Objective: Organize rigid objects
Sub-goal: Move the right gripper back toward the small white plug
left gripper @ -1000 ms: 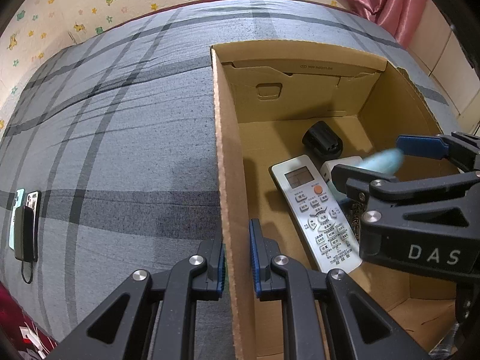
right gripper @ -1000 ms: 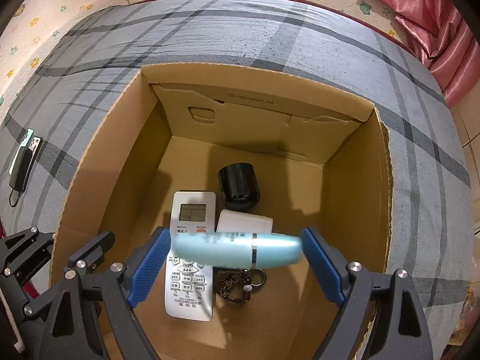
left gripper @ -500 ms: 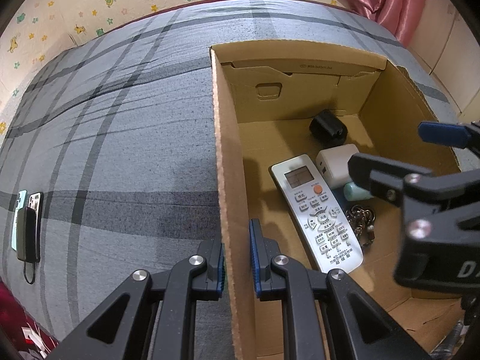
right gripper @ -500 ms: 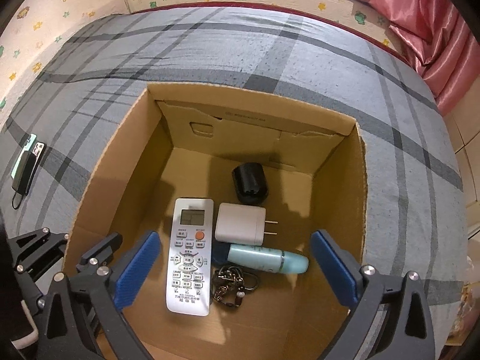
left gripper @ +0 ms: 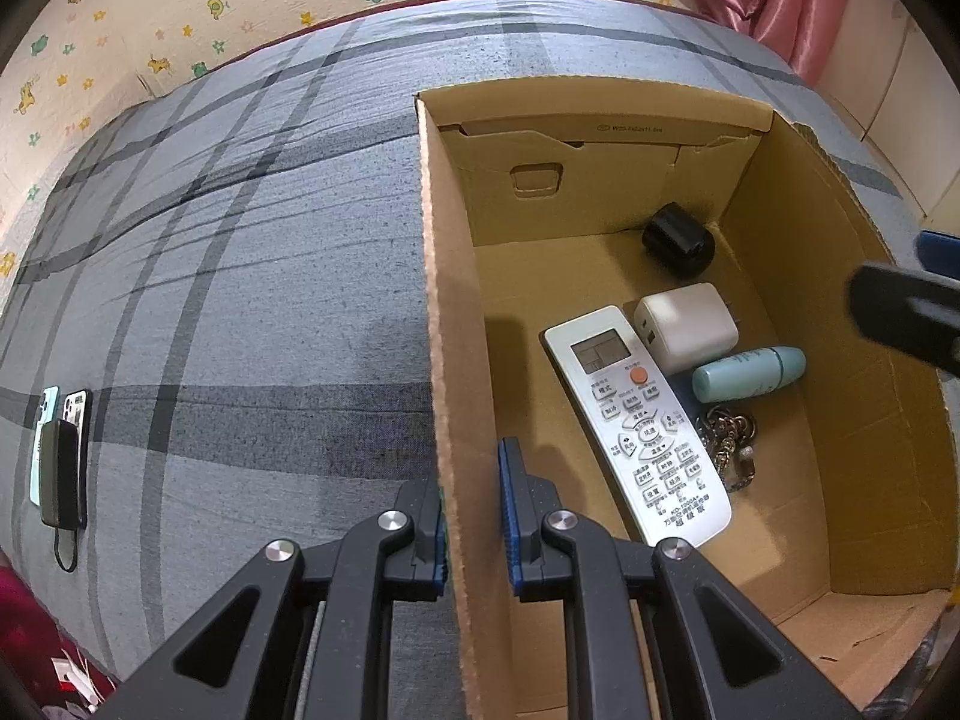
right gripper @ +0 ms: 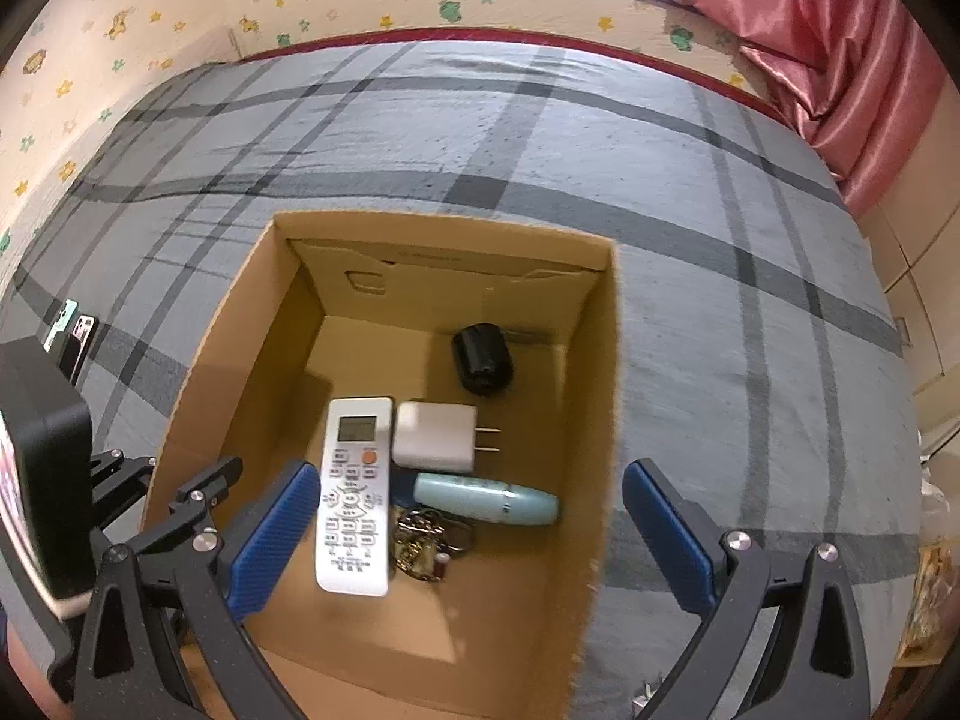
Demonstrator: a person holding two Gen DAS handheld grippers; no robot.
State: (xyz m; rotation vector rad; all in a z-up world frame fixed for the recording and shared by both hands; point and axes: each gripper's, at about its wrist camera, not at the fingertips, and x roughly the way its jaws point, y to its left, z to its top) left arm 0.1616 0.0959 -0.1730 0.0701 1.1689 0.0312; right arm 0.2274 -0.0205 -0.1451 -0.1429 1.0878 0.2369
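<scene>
As box (right gripper: 600, 420) sits, remote (right gripper: 354, 486), charger (right gripper: 435, 435), bottle (right gripper: 486, 498), keys (right gripper: 429, 543) inside.

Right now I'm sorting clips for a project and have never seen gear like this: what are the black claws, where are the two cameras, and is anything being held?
The claws are hand-held grippers, one in each of a person's hands, each with a camera looking along its fingers. In the left camera's picture, the left gripper is clamped on the side wall of a cardboard box that sits on a grey plaid bedcover. In the right camera's picture, the right gripper hangs wide open above the box, holding nothing; its jaws have just been opening. In the box lie a white remote, a white charger, a pale blue tube, a black round object and a bunch of keys. Phones lie on the cover, far left.
</scene>
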